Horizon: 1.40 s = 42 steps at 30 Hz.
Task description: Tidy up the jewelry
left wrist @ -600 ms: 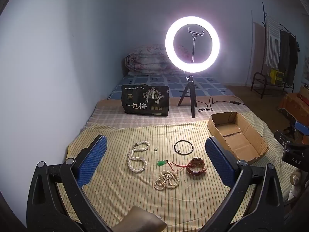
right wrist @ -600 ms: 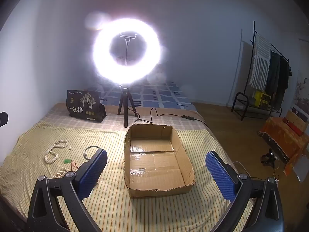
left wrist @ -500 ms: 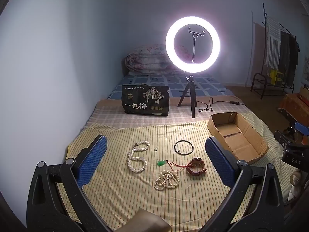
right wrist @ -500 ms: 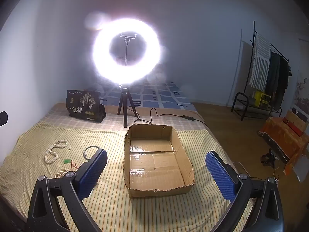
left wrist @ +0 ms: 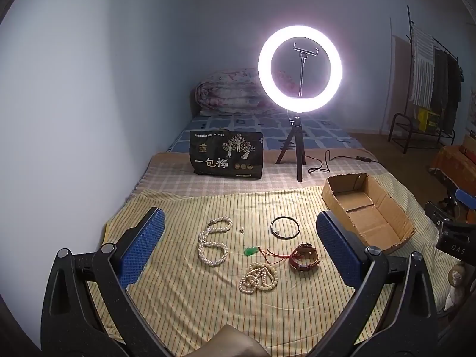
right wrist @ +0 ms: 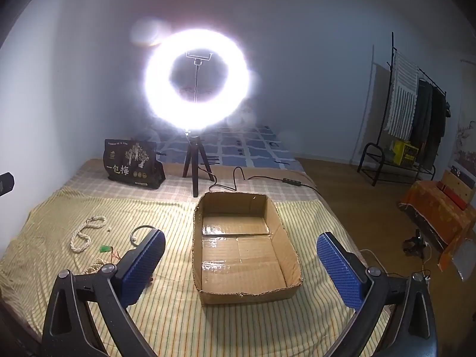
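Observation:
Jewelry lies on the striped yellow cloth (left wrist: pixel 184 297): a white pearl necklace (left wrist: pixel 212 242), a black ring bangle (left wrist: pixel 284 228), a green pendant (left wrist: pixel 250 251) on a red cord, a cream bead strand (left wrist: pixel 258 277) and a brown leather bracelet (left wrist: pixel 304 258). An empty cardboard box (left wrist: pixel 367 211) stands to their right; it also shows in the right wrist view (right wrist: pixel 242 247). My left gripper (left wrist: pixel 238 250) is open and empty, held above the jewelry. My right gripper (right wrist: pixel 239 263) is open and empty, above the box. The pearl necklace (right wrist: pixel 84 233) and bangle (right wrist: pixel 139 232) lie to its left.
A lit ring light on a tripod (left wrist: pixel 300 68) stands behind the cloth, its cable (right wrist: pixel 267 178) trailing right. A black printed bag (left wrist: pixel 226 158) stands at the back left. A rolled quilt (left wrist: pixel 229 92) lies by the wall. A clothes rack (right wrist: pixel 413 113) stands right.

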Each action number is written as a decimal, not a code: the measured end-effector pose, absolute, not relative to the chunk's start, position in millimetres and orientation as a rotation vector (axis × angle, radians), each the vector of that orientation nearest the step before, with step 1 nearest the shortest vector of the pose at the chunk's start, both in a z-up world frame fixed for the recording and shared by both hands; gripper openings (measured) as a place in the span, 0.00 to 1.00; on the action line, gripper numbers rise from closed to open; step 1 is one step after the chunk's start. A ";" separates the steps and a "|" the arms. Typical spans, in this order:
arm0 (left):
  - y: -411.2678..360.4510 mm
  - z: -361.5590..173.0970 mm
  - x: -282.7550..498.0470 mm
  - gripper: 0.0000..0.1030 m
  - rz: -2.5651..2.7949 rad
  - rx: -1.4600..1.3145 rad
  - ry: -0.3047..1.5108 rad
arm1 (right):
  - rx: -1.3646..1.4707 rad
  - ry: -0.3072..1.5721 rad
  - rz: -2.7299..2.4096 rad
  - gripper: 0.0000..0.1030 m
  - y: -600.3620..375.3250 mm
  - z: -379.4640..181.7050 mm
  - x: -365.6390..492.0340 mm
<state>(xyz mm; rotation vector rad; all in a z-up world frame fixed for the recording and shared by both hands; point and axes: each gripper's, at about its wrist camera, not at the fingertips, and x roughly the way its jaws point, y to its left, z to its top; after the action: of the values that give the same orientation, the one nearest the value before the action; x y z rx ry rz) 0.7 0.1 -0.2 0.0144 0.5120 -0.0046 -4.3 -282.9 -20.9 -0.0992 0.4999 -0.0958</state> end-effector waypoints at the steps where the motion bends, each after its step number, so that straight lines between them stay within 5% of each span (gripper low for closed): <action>1: 0.1 -0.2 0.9 1.00 -0.005 0.015 0.512 | -0.099 0.501 -0.095 1.00 -282.7 -21.6 -3.8; 42: 0.6 -0.3 0.3 1.00 -0.005 0.010 0.509 | -0.089 0.508 -0.088 1.00 -283.5 -22.7 -2.2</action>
<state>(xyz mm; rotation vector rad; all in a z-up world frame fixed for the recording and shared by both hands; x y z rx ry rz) 0.3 0.6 -0.3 0.0096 0.5092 -0.0052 -2.2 -283.5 -22.7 -0.0891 0.5076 -0.0878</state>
